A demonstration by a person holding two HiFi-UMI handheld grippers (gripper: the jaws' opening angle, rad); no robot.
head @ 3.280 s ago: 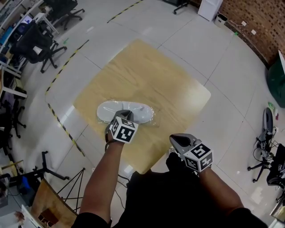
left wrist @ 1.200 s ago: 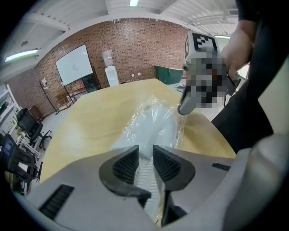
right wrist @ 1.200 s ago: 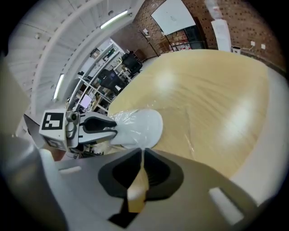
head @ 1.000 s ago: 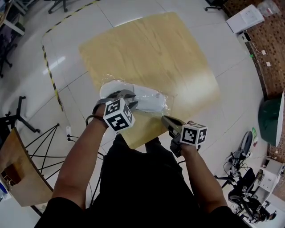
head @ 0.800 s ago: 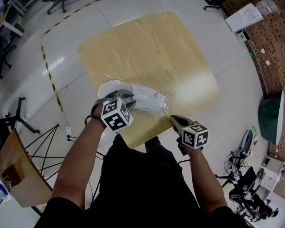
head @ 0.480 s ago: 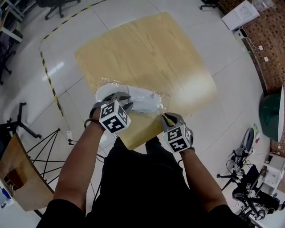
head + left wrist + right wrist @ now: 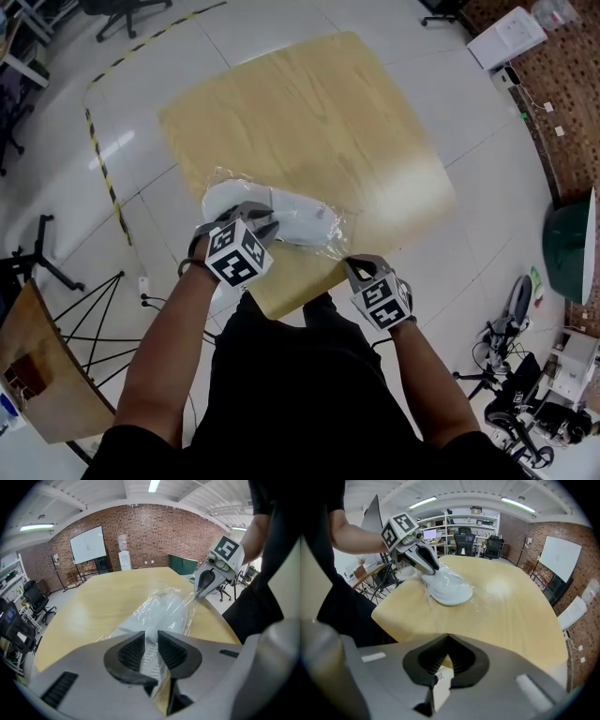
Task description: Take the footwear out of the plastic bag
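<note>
A white slipper [image 7: 291, 214] lies inside a clear plastic bag [image 7: 330, 234] near the front edge of the wooden table [image 7: 309, 112]. My left gripper [image 7: 255, 216] sits over the slipper's left end. In the left gripper view its jaws [image 7: 151, 641] are closing, with the bagged slipper [image 7: 159, 613] filling the gap between the pads. My right gripper [image 7: 351, 265] is shut at the bag's right end. The film [image 7: 190, 611] tapers to the right gripper's tip [image 7: 197, 594]. In the right gripper view the jaws [image 7: 448, 639] meet, and the slipper [image 7: 447, 590] lies further off.
The table's front corner lies right below both grippers. Yellow-black tape [image 7: 103, 178] marks the tiled floor on the left. A black stand [image 7: 37, 262] and a wooden board [image 7: 47, 375] are at lower left. A green object [image 7: 572, 253] is at the right edge.
My right gripper has moved left and closer, from beside the table corner to the bag's right end. The left gripper has stayed on the slipper.
</note>
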